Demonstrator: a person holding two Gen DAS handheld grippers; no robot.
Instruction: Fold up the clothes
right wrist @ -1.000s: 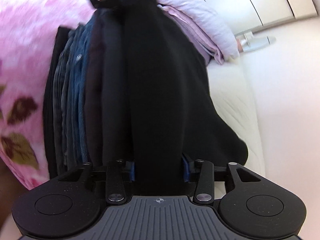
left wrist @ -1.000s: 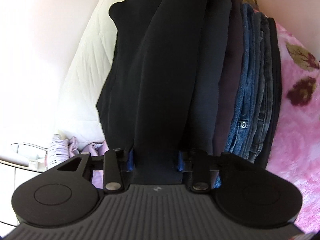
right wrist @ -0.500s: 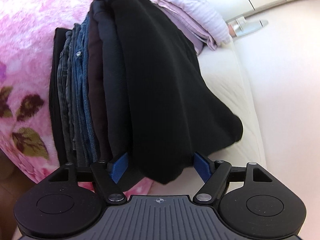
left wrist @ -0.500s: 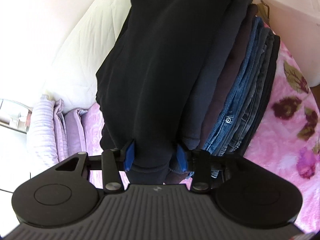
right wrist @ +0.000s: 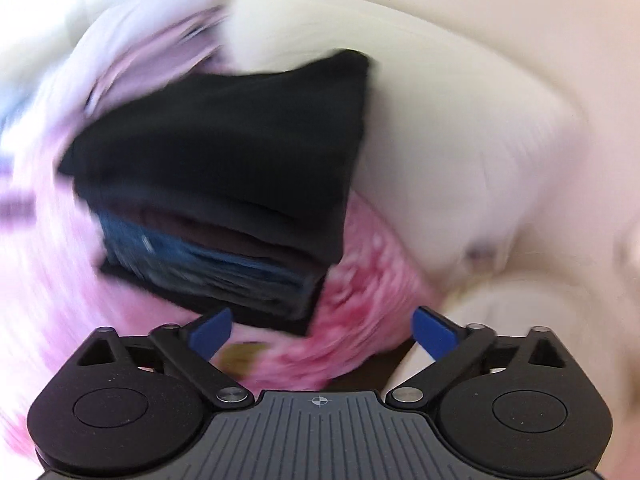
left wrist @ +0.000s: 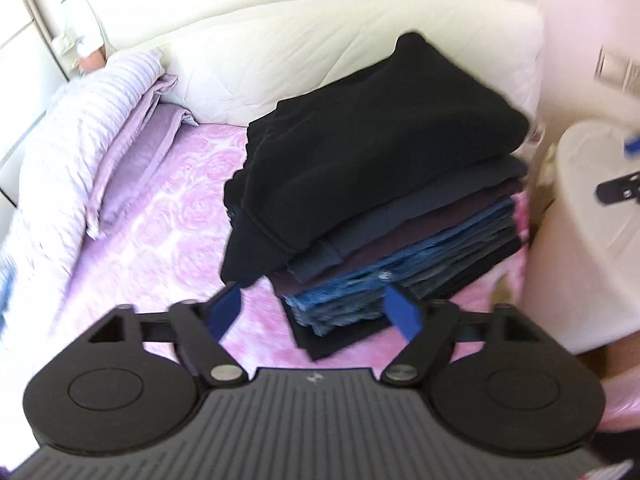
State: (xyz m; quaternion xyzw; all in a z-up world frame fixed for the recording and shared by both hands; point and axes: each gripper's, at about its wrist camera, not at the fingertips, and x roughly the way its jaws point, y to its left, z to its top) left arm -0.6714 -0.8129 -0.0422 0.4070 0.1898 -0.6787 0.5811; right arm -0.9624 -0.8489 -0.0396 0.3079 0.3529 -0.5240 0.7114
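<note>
A folded black garment point(left wrist: 372, 152) lies on top of a stack of folded clothes point(left wrist: 404, 276), dark tops over blue jeans, on a pink floral bedspread point(left wrist: 168, 216). My left gripper point(left wrist: 314, 312) is open and empty, pulled back just in front of the stack. In the blurred right wrist view the same black garment point(right wrist: 240, 140) tops the stack point(right wrist: 208, 268). My right gripper point(right wrist: 322, 330) is open and empty, off the stack's corner. Part of the right gripper point(left wrist: 618, 188) shows at the far right of the left wrist view.
Lilac striped pillows point(left wrist: 80, 128) lie at the left of the bed. A cream padded headboard point(left wrist: 320, 48) runs behind the stack. A white round object point(left wrist: 588, 248) stands to the right of the bed.
Both grippers have opened, let go of the black garment and pulled back from the stack. The garment now rests on top of the pile. The right view is blurred by fast motion.
</note>
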